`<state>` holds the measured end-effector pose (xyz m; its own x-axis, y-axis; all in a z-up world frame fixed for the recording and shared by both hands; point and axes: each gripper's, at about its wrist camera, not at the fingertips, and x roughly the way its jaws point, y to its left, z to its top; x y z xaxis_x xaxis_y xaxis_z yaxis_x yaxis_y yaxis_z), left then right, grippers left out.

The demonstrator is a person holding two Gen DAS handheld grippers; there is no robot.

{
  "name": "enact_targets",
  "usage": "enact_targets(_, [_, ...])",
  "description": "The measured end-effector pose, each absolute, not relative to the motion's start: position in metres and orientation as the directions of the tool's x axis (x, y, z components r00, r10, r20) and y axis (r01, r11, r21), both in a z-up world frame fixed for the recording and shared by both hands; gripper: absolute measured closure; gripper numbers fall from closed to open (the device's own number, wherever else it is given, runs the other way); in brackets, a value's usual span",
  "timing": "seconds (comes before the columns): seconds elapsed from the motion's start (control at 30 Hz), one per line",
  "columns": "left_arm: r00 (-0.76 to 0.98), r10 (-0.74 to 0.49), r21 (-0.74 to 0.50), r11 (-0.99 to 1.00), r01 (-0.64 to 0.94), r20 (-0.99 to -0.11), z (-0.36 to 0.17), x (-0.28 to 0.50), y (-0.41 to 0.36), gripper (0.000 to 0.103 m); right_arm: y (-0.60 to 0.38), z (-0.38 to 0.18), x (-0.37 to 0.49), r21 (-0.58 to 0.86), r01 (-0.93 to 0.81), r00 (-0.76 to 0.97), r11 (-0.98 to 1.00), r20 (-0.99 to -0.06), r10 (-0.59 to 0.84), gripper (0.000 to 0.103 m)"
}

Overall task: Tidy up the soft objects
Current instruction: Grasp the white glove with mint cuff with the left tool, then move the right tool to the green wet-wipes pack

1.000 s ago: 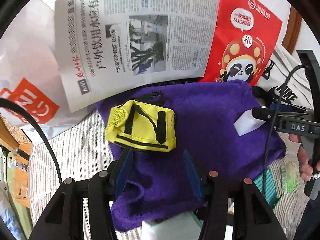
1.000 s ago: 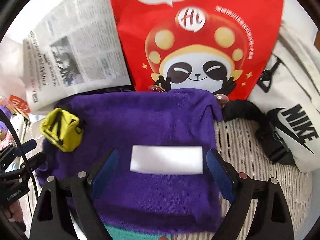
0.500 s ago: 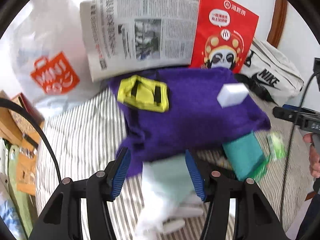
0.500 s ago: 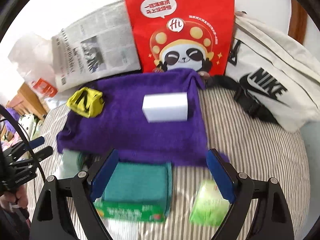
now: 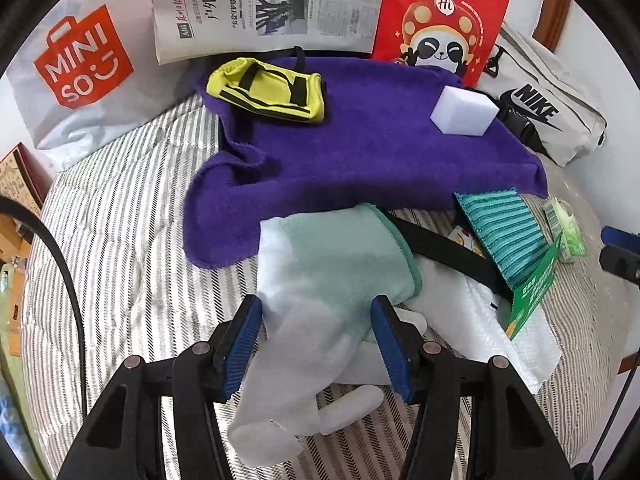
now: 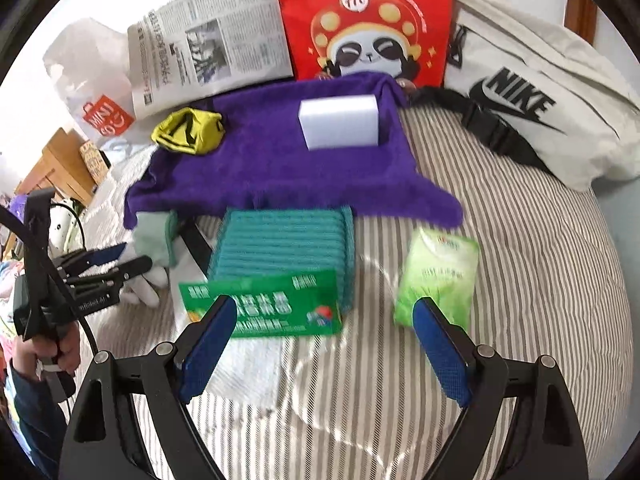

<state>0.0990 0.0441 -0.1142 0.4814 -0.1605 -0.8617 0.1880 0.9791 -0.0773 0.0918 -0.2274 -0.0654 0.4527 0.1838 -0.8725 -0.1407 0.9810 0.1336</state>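
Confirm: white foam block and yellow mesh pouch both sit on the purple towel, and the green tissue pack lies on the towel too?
Not quite. The white foam block and yellow mesh pouch do sit on the purple towel, but the green tissue pack lies off it, on the striped bedsheet. The right wrist view shows this.

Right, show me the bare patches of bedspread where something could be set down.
Free: striped bedspread right of the green packet, below the Nike bag; also the stretch left of the purple towel, below the Miniso bag. Crowded: the middle, around the glove and teal cloth pack.
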Motion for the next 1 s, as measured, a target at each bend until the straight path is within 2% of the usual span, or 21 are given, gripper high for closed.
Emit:
enact_targets(0.17, [0.502, -0.146, -0.055, 0.980, 0.191, -0.852, -0.123, 0.095, 0.038, 0.043, -0.238, -0.072, 0.089, 0.155, -0.108, 0.447, 0.982, -0.875, 0.187, 0.014])
enact_targets(0.23, [0.505, -0.135, -0.042, 0.981, 0.191, -0.852, -0.125, 0.094, 0.037, 0.034, -0.239, -0.074, 0.090, 0.160, -0.102, 0.446, 0.982, -0.875, 0.189, 0.014])
enact_targets(0.3, [0.513, -0.118, -0.029, 0.983, 0.179, -0.850, -0.126, 0.094, 0.037, 0.029, -0.239, -0.074, 0.091, 0.160, -0.101, 0.447, 0.982, -0.874, 0.189, 0.014])
enact_targets(0.6, [0.569, -0.123, -0.036, 0.986, 0.163, -0.813, -0.127, 0.087, 0.041, 0.027, -0.234, -0.079, 0.094, 0.149, -0.124, 0.451, 0.981, -0.872, 0.190, 0.014])
enact_targets(0.67, [0.574, -0.126, -0.041, 0.986, 0.159, -0.809, -0.126, 0.087, 0.041, 0.031, -0.231, -0.081, 0.094, 0.153, -0.141, 0.450, 0.978, -0.870, 0.201, 0.014])
enact_targets(0.7, [0.576, -0.130, -0.041, 0.985, 0.165, -0.807, -0.126, 0.086, 0.041, 0.044, -0.229, -0.083, 0.094, 0.152, -0.151, 0.447, 0.977, -0.871, 0.205, 0.014])
enact_targets(0.73, [0.578, -0.142, -0.043, 0.982, 0.182, -0.803, -0.124, 0.085, 0.040, 0.063, -0.227, -0.083, 0.094, 0.151, -0.161, 0.446, 0.975, -0.871, 0.208, 0.014])
enact_targets(0.8, [0.565, -0.170, -0.053, 0.975, 0.217, -0.808, -0.121, 0.084, 0.036, 0.078, -0.220, -0.083, 0.094, 0.149, -0.196, 0.447, 0.969, -0.866, 0.223, 0.014])
enact_targets(1.0, [0.554, -0.183, -0.055, 0.969, 0.239, -0.812, -0.120, 0.081, 0.030, 0.080, -0.203, -0.089, 0.102, 0.124, -0.271, 0.437, 0.955, -0.868, 0.237, 0.014])
